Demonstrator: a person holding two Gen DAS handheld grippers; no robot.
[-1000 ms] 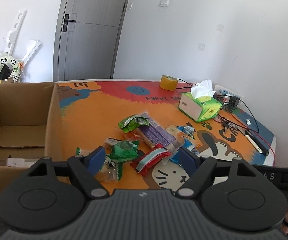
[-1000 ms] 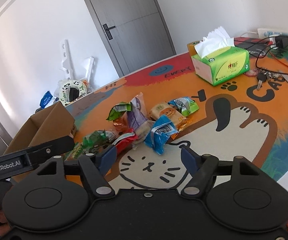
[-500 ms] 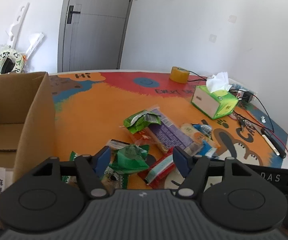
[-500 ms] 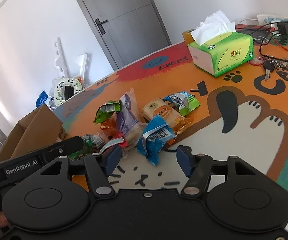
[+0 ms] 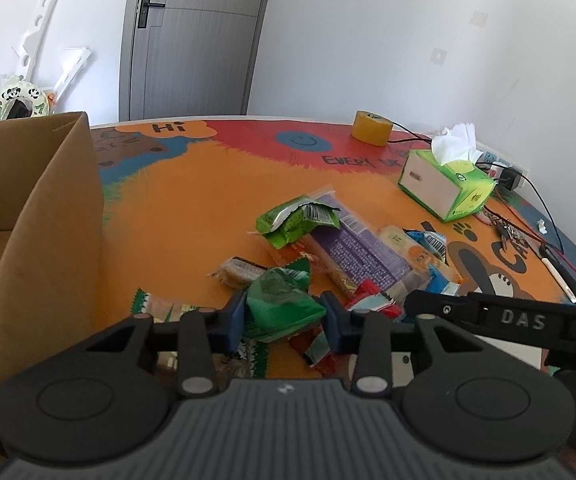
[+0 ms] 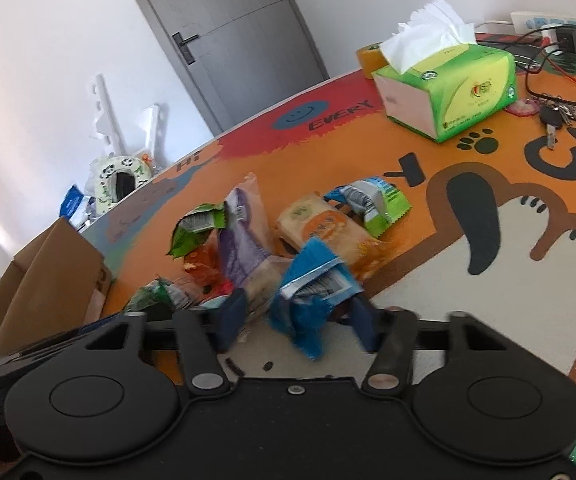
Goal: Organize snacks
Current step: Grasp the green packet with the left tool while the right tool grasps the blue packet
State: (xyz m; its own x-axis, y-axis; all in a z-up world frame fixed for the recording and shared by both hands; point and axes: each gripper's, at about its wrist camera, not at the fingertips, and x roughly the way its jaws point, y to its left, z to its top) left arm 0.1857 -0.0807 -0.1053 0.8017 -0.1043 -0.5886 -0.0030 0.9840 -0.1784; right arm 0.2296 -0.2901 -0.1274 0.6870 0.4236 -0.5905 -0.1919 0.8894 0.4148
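Observation:
Snack packets lie heaped mid-table on the cartoon mat (image 5: 191,200). My left gripper (image 5: 283,318) is closing; its blue pads (image 5: 235,316) touch both sides of a crumpled dark green snack packet (image 5: 279,300) at the pile's near left edge. My right gripper (image 6: 298,320) is closing too. A blue snack packet (image 6: 312,280) stands between its jaws against the right pad (image 6: 362,324), with a gap at the left pad. Other snacks: a purple packet (image 5: 352,252), a light green one (image 5: 296,220), a red one (image 5: 372,300), a yellow-orange one (image 6: 320,228).
An open cardboard box (image 5: 47,220) stands at the table's left edge, close to the left gripper. A green tissue box (image 6: 448,92), a yellow tape roll (image 5: 370,127), keys (image 6: 556,114) and cables occupy the far right. A grey door is behind the table.
Both grippers came forward and down onto the pile while their jaws narrowed. The green packet now sits between the left pads and the blue packet between the right ones.

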